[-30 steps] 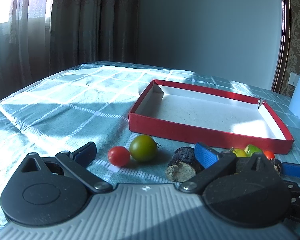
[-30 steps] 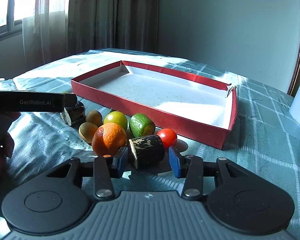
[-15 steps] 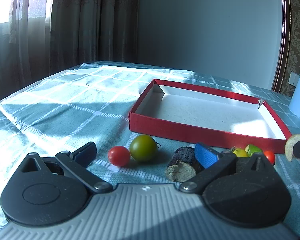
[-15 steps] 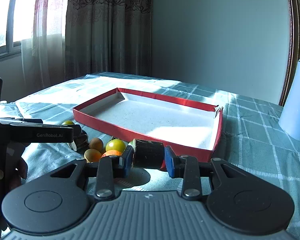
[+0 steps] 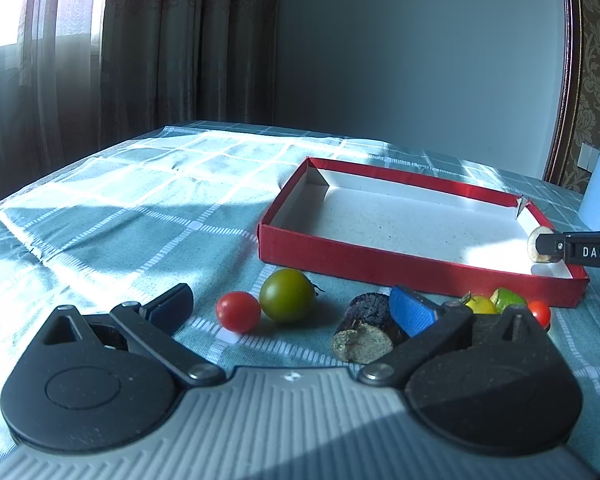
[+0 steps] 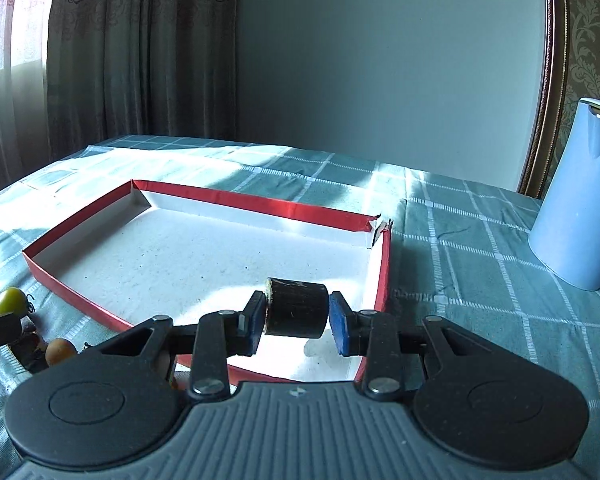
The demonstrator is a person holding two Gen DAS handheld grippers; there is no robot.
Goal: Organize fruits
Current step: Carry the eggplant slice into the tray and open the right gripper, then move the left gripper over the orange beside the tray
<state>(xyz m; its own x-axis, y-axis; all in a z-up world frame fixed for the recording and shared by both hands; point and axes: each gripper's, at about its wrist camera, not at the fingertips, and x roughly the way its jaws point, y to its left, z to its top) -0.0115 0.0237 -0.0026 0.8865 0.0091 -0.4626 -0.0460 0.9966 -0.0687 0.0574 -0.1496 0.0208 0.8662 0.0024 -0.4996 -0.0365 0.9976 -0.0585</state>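
Observation:
My right gripper [image 6: 298, 320] is shut on a dark stub [image 6: 296, 308] with a pale cut end and holds it over the near right corner of the red tray [image 6: 260, 202]. The left wrist view shows that stub's end [image 5: 535, 244] at the tray's right side [image 5: 380, 264]. My left gripper [image 5: 292, 304] stands open low over the cloth. A red cherry tomato [image 5: 238, 311] and a green tomato [image 5: 287, 295] lie just ahead, between its fingers. A second dark stub [image 5: 366, 328] lies against its right finger [image 5: 410, 310].
A yellow tomato [image 5: 480, 304], a lime [image 5: 508, 298] and a red tomato [image 5: 540, 312] lie before the tray's front wall. A brown fruit [image 6: 60, 352] lies left of my right gripper. A pale blue jug [image 6: 576, 200] stands at the right. A checked cloth covers the table.
My right gripper shut on the dark stub, lifted it off the fruit pile and carried it right, over the tray's corner. The left gripper has stayed still.

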